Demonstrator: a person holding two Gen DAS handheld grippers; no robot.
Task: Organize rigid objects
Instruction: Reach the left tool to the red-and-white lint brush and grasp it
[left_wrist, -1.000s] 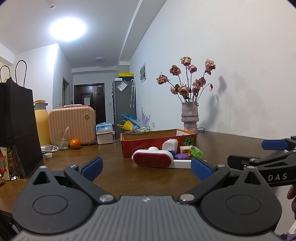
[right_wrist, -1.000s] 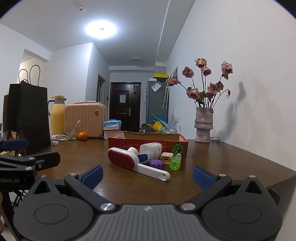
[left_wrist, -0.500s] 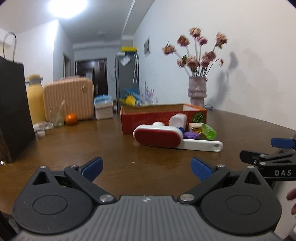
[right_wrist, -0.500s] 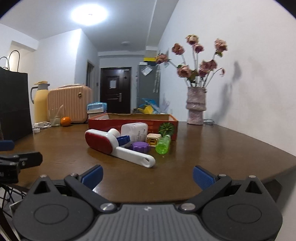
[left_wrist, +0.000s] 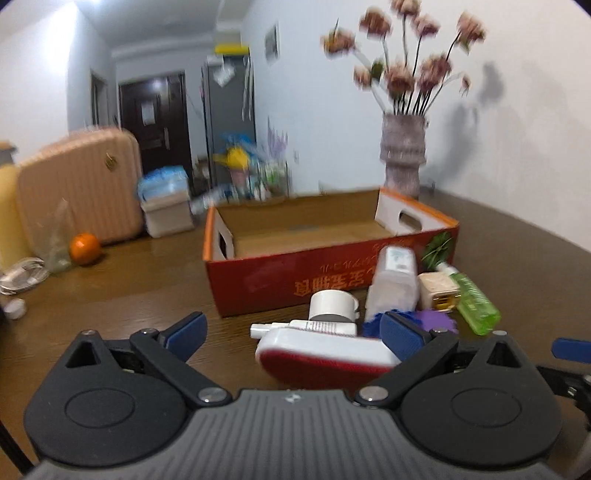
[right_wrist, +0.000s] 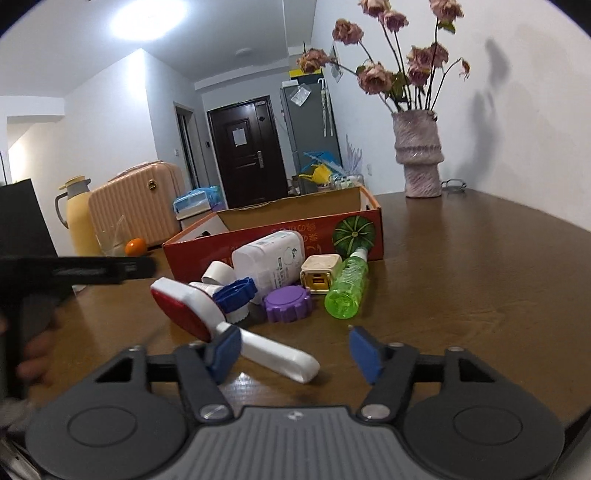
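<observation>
A red-and-white lint brush (left_wrist: 325, 354) (right_wrist: 192, 314) lies in front of an open red cardboard box (left_wrist: 280, 273) (right_wrist: 295, 230), with a white bottle (right_wrist: 271, 260), a purple lid (right_wrist: 288, 304), a blue cap (right_wrist: 236, 295), a beige cube (right_wrist: 319, 275) and a green bottle (right_wrist: 347, 290) beside it. My left gripper (left_wrist: 295, 332) is open, low over the brush head. My right gripper (right_wrist: 297, 349) is open, its left pad by the brush handle (right_wrist: 277, 354).
A vase of dried roses (right_wrist: 419, 158) stands back right. A pink suitcase (left_wrist: 79, 184), a yellow flask (right_wrist: 75, 214), an orange (left_wrist: 85, 249) and a black bag (right_wrist: 22, 218) stand at the left. The table edge (right_wrist: 576, 417) curves at the right.
Both grippers have moved forward and tilted down toward the pile of objects. The box's inside now shows. Both stay open.
</observation>
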